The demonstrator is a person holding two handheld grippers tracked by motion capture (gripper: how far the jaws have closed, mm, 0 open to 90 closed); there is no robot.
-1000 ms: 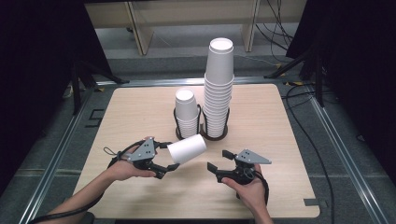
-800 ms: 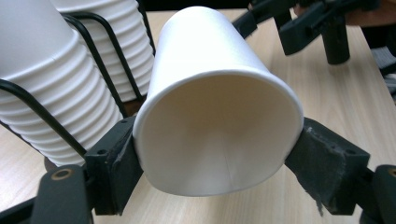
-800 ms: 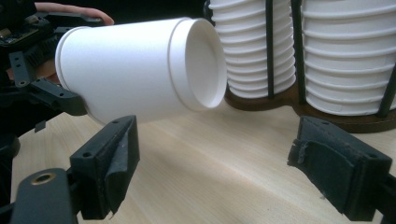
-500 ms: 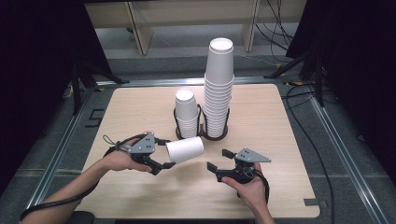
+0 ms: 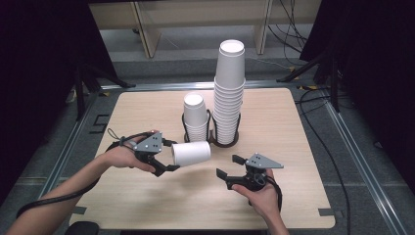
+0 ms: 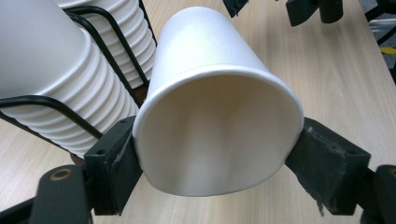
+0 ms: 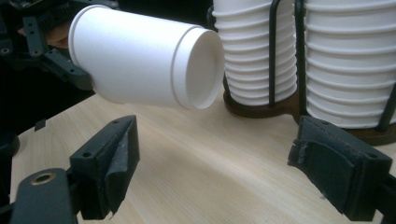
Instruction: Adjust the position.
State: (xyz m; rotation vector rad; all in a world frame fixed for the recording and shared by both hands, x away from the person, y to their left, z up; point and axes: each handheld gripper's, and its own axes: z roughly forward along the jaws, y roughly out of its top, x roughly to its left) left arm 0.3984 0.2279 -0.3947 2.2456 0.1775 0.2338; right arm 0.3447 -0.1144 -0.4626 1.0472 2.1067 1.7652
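My left gripper [image 5: 169, 157] is shut on a white paper cup [image 5: 192, 153] held on its side above the table, base pointing right. In the left gripper view the cup's open rim [image 6: 217, 126] is squeezed between both jaws. The right gripper [image 5: 229, 166] is open and holds nothing, a short way right of the cup. From the right gripper view the cup [image 7: 144, 58] hangs ahead, base toward me. Behind it, a black wire holder [image 5: 211, 132] carries a short cup stack [image 5: 195, 115] and a tall cup stack [image 5: 229, 93].
The wooden table [image 5: 274, 127] has bare surface left, right and in front of the holder. Metal rails [image 5: 352, 156] frame the table. Cables [image 5: 313, 98] trail off the right side, and wooden furniture legs [image 5: 147, 29] stand behind.
The left gripper has carried the cup slightly left and toward the holder's front. The right gripper has stayed in place and stayed open.
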